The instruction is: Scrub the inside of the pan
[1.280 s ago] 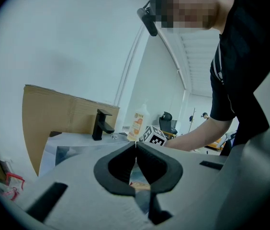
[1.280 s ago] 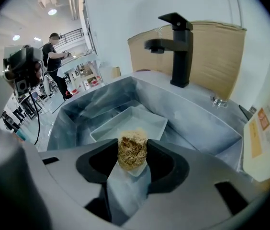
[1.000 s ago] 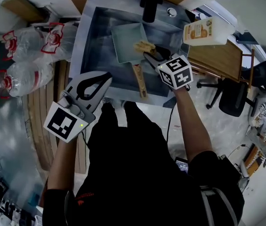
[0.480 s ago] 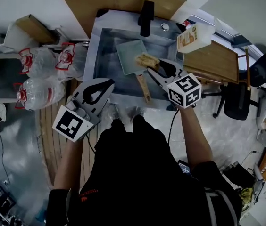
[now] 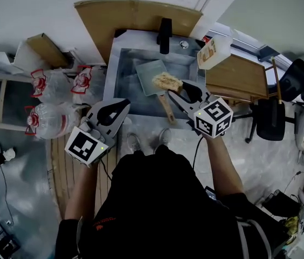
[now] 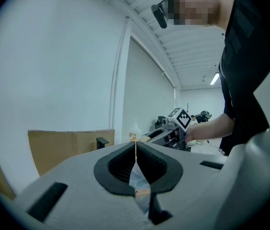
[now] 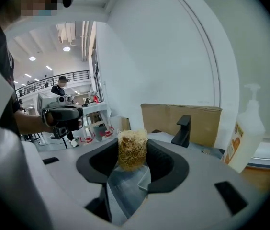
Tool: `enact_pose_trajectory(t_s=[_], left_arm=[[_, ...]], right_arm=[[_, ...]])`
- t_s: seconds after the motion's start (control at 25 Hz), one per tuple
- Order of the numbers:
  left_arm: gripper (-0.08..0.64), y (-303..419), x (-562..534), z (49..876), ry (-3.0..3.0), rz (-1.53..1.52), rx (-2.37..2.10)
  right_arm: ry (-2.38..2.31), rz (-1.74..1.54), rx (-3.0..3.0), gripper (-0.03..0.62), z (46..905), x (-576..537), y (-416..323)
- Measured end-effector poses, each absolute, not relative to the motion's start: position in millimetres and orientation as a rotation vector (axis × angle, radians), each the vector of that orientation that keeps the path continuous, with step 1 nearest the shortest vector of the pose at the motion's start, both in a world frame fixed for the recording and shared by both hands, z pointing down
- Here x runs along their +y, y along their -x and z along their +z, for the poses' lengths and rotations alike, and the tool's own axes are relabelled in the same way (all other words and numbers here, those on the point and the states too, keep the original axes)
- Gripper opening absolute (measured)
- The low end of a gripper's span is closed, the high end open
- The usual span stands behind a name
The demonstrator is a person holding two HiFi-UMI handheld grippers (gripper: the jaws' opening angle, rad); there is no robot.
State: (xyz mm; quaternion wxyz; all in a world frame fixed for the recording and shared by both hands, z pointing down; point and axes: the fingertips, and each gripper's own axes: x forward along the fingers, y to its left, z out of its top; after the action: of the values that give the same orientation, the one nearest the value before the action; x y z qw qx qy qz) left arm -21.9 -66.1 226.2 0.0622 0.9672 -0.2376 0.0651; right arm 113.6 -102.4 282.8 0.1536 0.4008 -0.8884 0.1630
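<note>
The sink (image 5: 121,85) holds the pan (image 5: 147,72), which lies flat in the basin with its open side up and its wooden handle (image 5: 167,111) pointing toward the person, so the inside is free to reach from above. The right gripper (image 5: 172,90) comes in over the pan's near right corner, beside the root of the handle. Its jaws stand partly apart, pinched on a straw-coloured fibrous scrubber (image 7: 132,150) that rises past the fingertips; no view shows whether the scrubber touches the pan floor. The left gripper (image 5: 122,104) hangs at the sink's front left edge, apart from the pan, its jaws pressed together with nothing between them. To scrub well, the right gripper probably needs to tip nose-down, so the free end of the scrubber rather than the plastic fingertips meets the metal. It should then work in short overlapping strokes from the handle end toward the far wall under the faucet (image 5: 165,28), running into the corners where residue tends to sit. The pad looks springy, and only a middle band of it is clamped, so a hard sideways push may twist it out; steady, moderate pressure seems safer. Nothing pins the pan, so it may slide under the strokes. The left gripper, being empty, could brace the handle.
</note>
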Motion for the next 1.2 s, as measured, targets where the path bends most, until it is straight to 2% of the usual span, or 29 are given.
enact_pose_trajectory(t_s=[1.2], left_arm=[[0.025,25,-69,215,-2.956,0.168,-0.69]], right_arm=[[-1.186,0.421,-2.602,0.179,248,-87,-98]])
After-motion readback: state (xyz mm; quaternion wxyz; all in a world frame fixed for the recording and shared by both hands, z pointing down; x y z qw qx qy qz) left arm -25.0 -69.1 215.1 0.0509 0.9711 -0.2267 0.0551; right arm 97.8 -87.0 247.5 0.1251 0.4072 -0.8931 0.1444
